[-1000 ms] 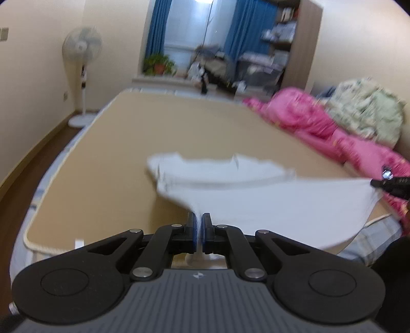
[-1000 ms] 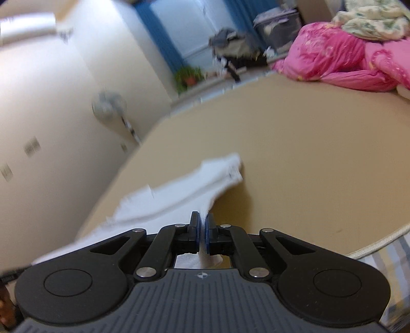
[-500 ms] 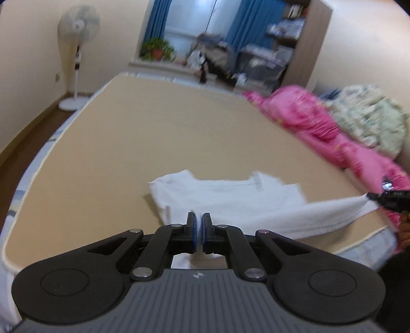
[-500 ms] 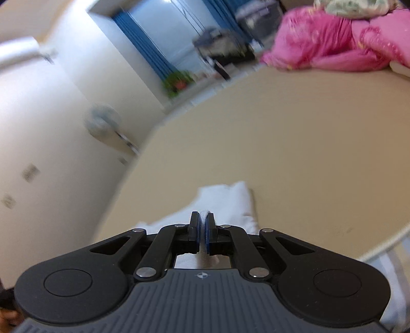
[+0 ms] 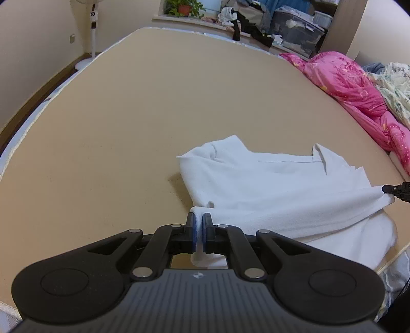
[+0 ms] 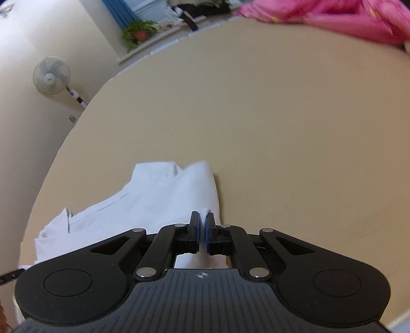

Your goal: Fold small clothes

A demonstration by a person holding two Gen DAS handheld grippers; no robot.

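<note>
A small white shirt (image 5: 269,184) lies on the tan bed surface (image 5: 153,102), collar end away from me. My left gripper (image 5: 199,225) is shut on its near left hem corner. My right gripper (image 6: 202,224) is shut on the other hem corner; its tip shows at the right edge of the left wrist view (image 5: 397,190). The hem is stretched between the two grippers and folded up over the shirt's body. The shirt also shows in the right wrist view (image 6: 143,202).
A pink quilt (image 5: 358,89) and a floral blanket (image 5: 394,84) lie along the bed's right side. A standing fan (image 6: 52,75) is by the left wall. Cluttered shelves and a plant (image 5: 183,6) are behind the bed. The bed's near edge (image 5: 389,258) is close.
Both grippers have lowered the shirt from hanging in the air down onto the bed and moved forward, so the hem now lies over the shirt's body.
</note>
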